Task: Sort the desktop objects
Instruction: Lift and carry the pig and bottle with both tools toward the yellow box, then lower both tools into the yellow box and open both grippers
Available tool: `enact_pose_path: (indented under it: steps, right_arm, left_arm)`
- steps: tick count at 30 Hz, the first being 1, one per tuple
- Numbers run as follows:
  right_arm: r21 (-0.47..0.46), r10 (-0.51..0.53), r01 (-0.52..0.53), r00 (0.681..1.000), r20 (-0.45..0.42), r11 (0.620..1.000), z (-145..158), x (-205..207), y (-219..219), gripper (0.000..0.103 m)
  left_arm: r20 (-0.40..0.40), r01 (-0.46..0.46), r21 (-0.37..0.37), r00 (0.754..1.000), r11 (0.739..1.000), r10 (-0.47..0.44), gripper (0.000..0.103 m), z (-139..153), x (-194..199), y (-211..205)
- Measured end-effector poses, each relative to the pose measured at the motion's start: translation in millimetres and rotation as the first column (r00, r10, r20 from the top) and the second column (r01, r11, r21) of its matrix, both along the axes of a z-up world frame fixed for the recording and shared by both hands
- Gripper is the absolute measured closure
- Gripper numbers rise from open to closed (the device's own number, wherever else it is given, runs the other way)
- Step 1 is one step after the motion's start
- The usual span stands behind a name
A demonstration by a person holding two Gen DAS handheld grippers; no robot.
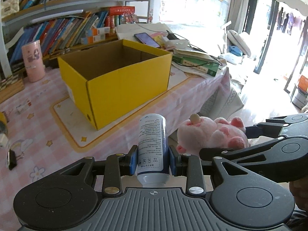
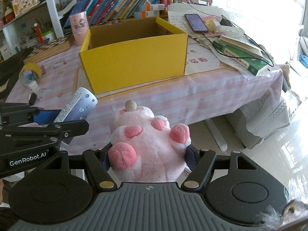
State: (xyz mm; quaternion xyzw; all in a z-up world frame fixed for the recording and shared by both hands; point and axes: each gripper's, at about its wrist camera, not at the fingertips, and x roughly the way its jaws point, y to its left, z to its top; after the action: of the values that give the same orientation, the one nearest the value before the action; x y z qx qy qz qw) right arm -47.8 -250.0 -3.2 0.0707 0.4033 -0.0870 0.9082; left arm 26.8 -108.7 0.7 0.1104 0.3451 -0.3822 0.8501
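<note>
Left gripper point(image 1: 153, 160) clamped on a white spray can point(image 1: 152, 148), right gripper point(image 2: 148, 156) squeezing a pink plush toy point(image 2: 148, 144), both held side by side before the table edge, open yellow box point(image 2: 134, 57) on the pink checked tablecloth point(image 1: 38, 119) beyond.

white-and-blue spray can point(image 1: 153, 146) held upright, pink plush toy point(image 2: 148, 146) gripped, open yellow box point(image 1: 115, 75) on table

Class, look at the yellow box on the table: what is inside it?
The yellow box is open on top. Only bare brown inner walls show in both views, and no object is visible inside. Its floor is hidden behind the near walls, so something low could lie there unseen.
</note>
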Motion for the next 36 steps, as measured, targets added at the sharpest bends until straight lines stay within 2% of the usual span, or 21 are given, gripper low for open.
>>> enact_pose_path:
  steps: [9, 12, 15, 18, 22, 26, 31, 36]
  right_arm:
    - [0.011, 0.024, -0.024, 0.999, 0.022, 1.000, 2, 21, -25, 0.035]
    - [0.005, 0.035, -0.035, 0.998, 0.061, 0.999, 9, 31, -35, 0.035]
    - [-0.039, 0.056, -0.052, 0.991, 0.123, 0.998, 22, 42, -44, 0.035]
    - [-0.075, 0.088, -0.075, 0.978, 0.190, 0.994, 38, 53, -55, 0.036]
    - [-0.136, 0.155, -0.120, 0.945, 0.287, 0.983, 61, 74, -69, 0.036]
    - [-0.189, 0.237, -0.182, 0.911, 0.337, 0.965, 80, 109, -84, 0.035]
    - [-0.194, 0.320, -0.267, 0.886, 0.335, 0.944, 86, 161, -97, 0.035]
    - [-0.185, 0.410, -0.372, 0.878, 0.248, 0.910, 70, 221, -104, 0.035]
  left_arm:
    - [0.038, -0.020, -0.004, 0.999, 1.000, 0.020, 0.072, 6, 16, -22]
    - [0.061, -0.020, -0.021, 0.998, 1.000, 0.021, 0.072, 13, 23, -30]
    - [0.092, -0.026, -0.050, 0.995, 0.998, 0.031, 0.072, 23, 30, -38]
    - [0.104, -0.045, -0.107, 0.993, 0.993, 0.056, 0.072, 37, 42, -44]
    - [0.143, -0.077, -0.168, 0.985, 0.983, 0.101, 0.072, 56, 60, -53]
    - [0.146, -0.150, -0.211, 0.972, 0.966, 0.183, 0.072, 70, 84, -63]
    - [0.131, -0.264, -0.204, 0.947, 0.943, 0.293, 0.072, 72, 123, -74]
    - [0.057, -0.362, -0.135, 0.926, 0.922, 0.372, 0.072, 55, 163, -82]
